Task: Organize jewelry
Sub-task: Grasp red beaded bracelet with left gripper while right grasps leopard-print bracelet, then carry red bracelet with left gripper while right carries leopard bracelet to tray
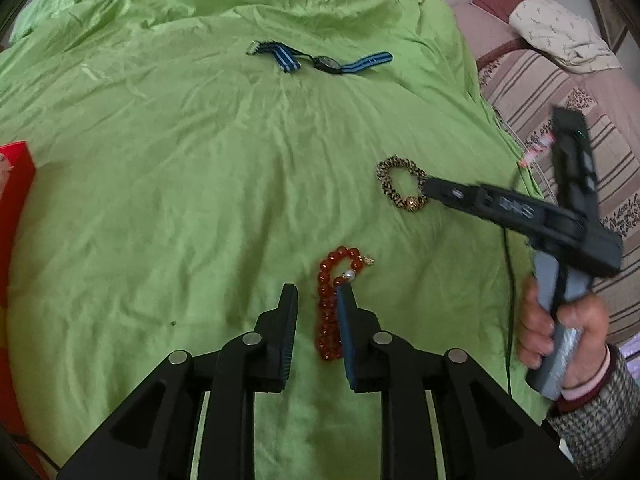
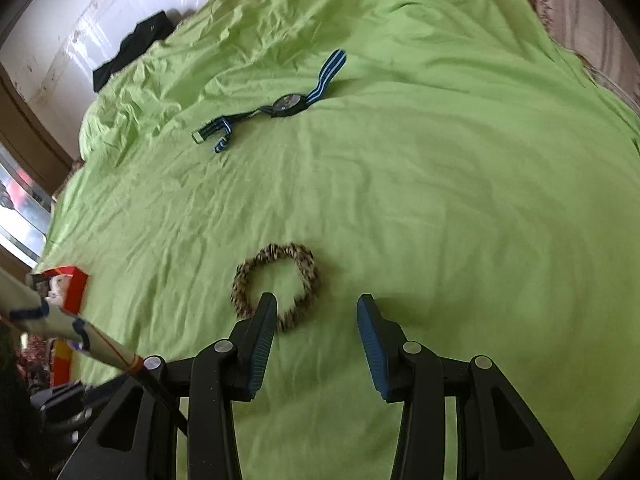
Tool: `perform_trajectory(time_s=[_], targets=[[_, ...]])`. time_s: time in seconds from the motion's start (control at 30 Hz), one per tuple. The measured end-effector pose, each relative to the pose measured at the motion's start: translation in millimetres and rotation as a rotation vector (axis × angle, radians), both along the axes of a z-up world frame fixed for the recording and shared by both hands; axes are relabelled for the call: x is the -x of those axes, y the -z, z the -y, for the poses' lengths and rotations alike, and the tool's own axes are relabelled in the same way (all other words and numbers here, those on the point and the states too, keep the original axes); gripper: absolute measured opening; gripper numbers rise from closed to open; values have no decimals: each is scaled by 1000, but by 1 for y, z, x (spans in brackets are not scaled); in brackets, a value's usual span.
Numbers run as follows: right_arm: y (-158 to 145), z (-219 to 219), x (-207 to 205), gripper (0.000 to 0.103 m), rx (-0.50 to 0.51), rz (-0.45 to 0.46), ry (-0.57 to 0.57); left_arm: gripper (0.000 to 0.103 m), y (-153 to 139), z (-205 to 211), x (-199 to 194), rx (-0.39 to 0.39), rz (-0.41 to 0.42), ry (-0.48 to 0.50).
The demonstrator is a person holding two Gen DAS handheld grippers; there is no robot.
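Two tools hang over a green bed: left tool (image 1: 318, 300) slightly open, empty, beside red beads (image 1: 332, 304); right tool (image 2: 316, 312) half open, empty, nearing a leopard scrunchie (image 2: 276, 284) to grasp it.

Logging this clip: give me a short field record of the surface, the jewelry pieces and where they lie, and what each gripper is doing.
surface: green sheet, wrinkled
red bead bracelet: on the sheet, partly behind the left gripper's right finger
leopard-print bracelet: on the sheet, just ahead of the right gripper
watch: blue striped strap, laid flat at the far side
red box: at the left edge, partly seen
left gripper: jaws apart, nothing held
right gripper: open, empty, over the leopard-print bracelet
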State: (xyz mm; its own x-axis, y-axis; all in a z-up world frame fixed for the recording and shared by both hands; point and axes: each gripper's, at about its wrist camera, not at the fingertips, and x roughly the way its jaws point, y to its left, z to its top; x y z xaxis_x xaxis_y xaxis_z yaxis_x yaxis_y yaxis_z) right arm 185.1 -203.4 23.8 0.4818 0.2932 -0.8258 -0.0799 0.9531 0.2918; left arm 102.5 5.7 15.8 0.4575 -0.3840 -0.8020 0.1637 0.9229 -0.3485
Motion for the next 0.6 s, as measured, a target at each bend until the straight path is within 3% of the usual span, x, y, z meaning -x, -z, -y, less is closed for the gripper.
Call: perform_trajectory(time_s=[0.13,0.2,0.3,0.33,0.6], targets=[[7,-9,-15,45,48,8,6,19,9,11,-5,-12,-14,42],[9,-11,-19,38,74,8,17,19,12,15,-5,-27,-7,48],[11,-11,-22,17,103,10,23,18,10,24,-3,-50,4,56],[11,-10,-21,10,106,10,18,8,10,26,-2,-58,5,56],[-28,7,10,8,0,58,33,7,-24,17,17,-17,36,23]])
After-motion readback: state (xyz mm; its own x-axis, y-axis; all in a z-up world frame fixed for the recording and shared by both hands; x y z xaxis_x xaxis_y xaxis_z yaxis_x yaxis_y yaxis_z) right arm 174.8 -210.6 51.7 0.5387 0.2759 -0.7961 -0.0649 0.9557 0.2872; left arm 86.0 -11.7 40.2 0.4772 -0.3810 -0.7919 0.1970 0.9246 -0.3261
